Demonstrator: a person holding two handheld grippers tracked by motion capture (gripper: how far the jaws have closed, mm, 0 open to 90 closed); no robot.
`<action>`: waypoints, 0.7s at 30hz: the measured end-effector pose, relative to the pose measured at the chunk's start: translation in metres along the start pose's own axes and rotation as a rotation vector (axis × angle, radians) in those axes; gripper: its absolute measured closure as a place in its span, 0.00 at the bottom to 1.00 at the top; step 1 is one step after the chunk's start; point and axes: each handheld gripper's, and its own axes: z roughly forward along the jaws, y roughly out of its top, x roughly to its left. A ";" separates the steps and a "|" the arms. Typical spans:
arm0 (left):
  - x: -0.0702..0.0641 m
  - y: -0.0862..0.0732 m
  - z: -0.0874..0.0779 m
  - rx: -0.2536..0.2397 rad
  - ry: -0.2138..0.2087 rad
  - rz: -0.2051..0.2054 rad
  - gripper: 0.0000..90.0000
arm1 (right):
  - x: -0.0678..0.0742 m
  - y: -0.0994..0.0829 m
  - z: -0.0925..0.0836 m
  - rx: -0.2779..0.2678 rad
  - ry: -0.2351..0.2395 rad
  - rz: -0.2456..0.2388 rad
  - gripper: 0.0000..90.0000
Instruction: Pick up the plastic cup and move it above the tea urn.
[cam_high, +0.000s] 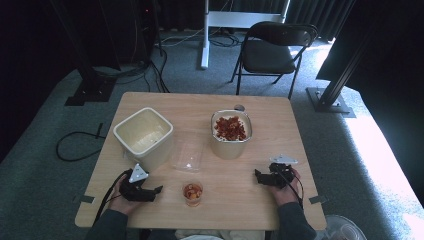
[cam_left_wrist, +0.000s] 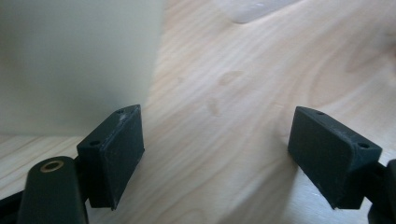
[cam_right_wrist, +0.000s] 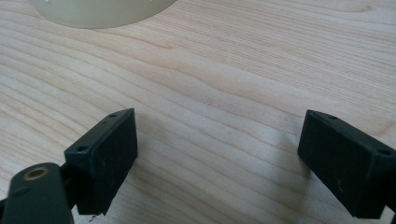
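Both claws stood wide open with only bare tabletop between the pads when I checked: the left gripper (cam_high: 159, 189) rested near the front edge, just below the empty cream bin (cam_high: 143, 136), and the right gripper (cam_high: 256, 175) sat low on the far side of the table (cam_high: 280, 117). The small cup (cam_high: 193, 194) of reddish pieces stood upright between them, near the front edge, nearer the left claw and touched by neither. The filled tub (cam_high: 231, 133) sat farther back, with a clear lid (cam_high: 188, 151) lying flat beside the empty bin. My worry was the cup (light and narrow, I judged): a pad arriving off-centre could tip it and scatter the pieces. The left claw's camera showed the bin wall just beside one pad (cam_left_wrist: 119, 154), so a careless swing could also shove the bin.
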 end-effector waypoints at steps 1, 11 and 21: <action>0.000 0.000 0.000 0.000 0.000 0.000 0.21 | 0.000 0.000 0.000 0.000 0.000 0.000 0.13; -0.008 0.004 -0.007 0.010 -0.022 0.017 0.42 | 0.001 -0.001 0.000 -0.001 -0.002 0.003 0.13; -0.033 0.046 -0.031 -0.159 0.013 0.129 0.55 | 0.001 -0.001 -0.001 -0.001 -0.003 0.003 0.13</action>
